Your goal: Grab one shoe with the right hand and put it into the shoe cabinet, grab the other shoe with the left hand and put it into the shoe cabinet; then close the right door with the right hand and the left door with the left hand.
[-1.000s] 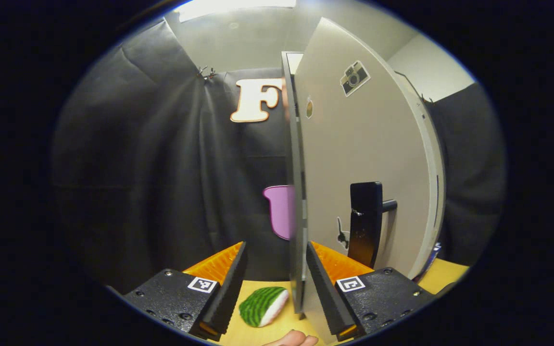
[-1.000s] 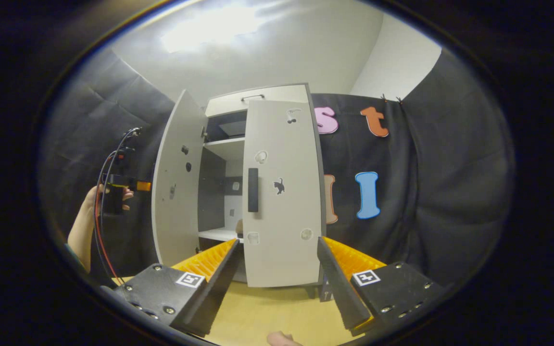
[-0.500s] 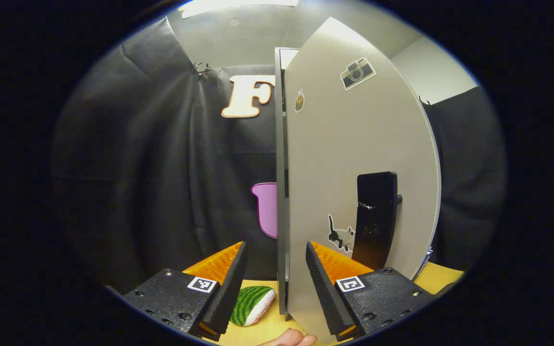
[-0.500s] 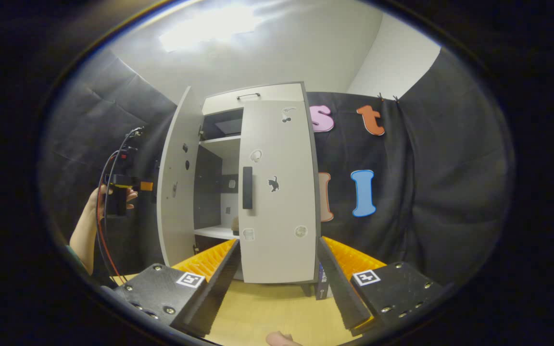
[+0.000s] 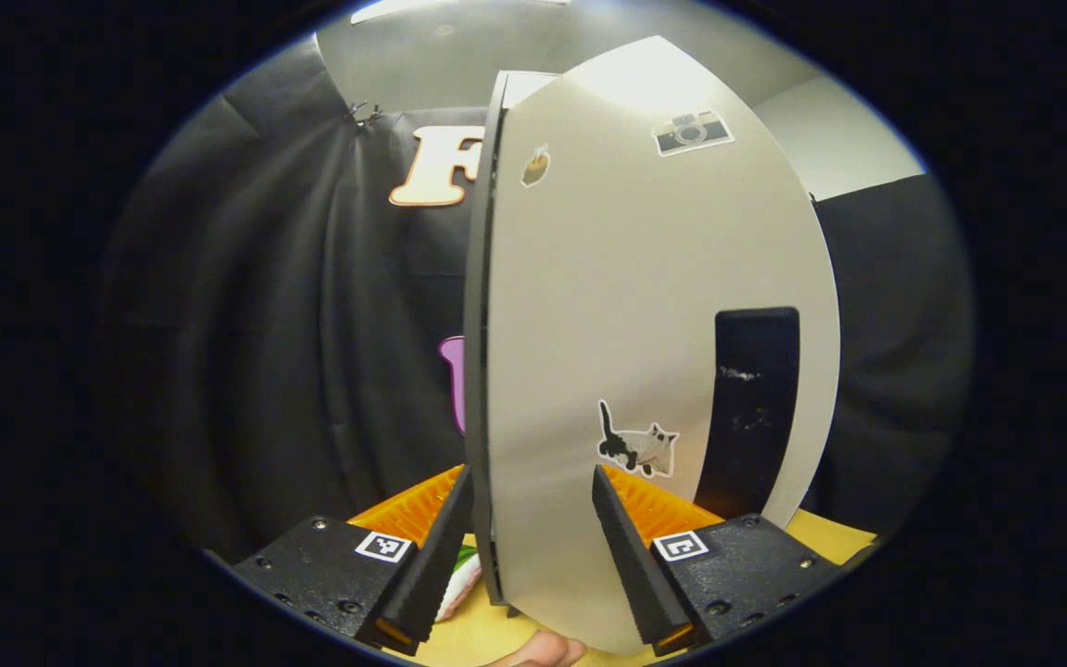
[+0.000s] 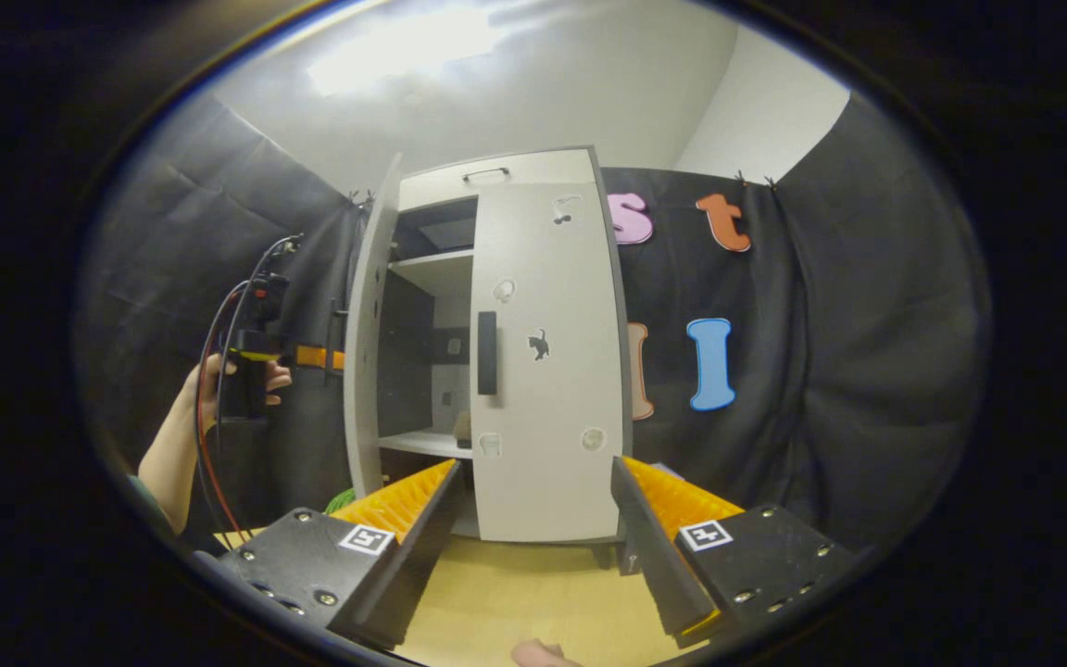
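The shoe cabinet (image 6: 506,176) stands on the table, its right door (image 6: 547,371) flush shut with a black handle (image 6: 487,352). Its left door (image 6: 365,343) is ajar at a narrow angle, leaving a gap onto the shelves. A small tan shape (image 6: 464,428) sits on the lower shelf, too small to identify. In the right gripper view my left gripper (image 6: 325,357), held by a hand (image 6: 209,380), reaches the left door's outer face. Up close, that door (image 5: 608,306) stands between the open fingers of my left gripper (image 5: 531,482). My right gripper (image 6: 534,463) hangs open and empty in front of the cabinet.
A green-and-white striped toy (image 5: 459,579) lies on the yellow table (image 6: 515,593) left of the cabinet, mostly hidden behind the door. The left door carries a black handle (image 5: 756,408) and stickers. Black cloth walls surround the booth.
The left door has swung further toward the cabinet, with my left gripper following it. The right door stays shut and my right gripper has barely shifted.
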Demonstrator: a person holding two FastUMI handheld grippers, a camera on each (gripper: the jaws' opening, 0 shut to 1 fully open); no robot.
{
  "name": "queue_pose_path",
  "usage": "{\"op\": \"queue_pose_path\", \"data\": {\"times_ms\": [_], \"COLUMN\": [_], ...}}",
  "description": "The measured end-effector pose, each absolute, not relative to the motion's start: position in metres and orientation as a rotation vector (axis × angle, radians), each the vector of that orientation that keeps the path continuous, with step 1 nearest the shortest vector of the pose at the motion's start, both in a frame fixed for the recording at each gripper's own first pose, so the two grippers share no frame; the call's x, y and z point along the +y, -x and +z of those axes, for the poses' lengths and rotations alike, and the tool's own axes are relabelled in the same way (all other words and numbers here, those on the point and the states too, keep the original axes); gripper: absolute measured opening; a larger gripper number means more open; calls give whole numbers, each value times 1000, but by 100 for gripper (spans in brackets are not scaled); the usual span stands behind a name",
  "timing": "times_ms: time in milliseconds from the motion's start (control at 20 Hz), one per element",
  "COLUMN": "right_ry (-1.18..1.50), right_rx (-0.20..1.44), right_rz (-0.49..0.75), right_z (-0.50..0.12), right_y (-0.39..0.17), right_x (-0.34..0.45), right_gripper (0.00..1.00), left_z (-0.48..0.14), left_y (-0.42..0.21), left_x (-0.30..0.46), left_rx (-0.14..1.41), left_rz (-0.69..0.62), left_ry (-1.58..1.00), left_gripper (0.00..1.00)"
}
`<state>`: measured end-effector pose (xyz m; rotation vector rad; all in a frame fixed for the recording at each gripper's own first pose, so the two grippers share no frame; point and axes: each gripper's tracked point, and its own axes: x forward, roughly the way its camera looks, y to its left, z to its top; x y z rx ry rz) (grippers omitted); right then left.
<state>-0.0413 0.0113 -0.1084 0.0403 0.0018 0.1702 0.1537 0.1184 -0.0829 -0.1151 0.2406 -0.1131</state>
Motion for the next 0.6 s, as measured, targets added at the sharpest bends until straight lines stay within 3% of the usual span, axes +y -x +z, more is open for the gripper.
{"op": "queue_pose_path", "data": {"times_ms": [200,600], "right_ry": [-59,-76], "right_rx": [-4,25], "right_rz": [152,131], "right_z": [-105,-115], "right_y": [37,23], "right_x": [9,0], "right_gripper": [94,96], "left_z": [-104,-82], "left_y": [-160,-141], "left_x": [93,85], "left_rx": [315,202], "left_rz": [-144,-79], "left_ry": [164,106], "left_gripper": [96,96]}}
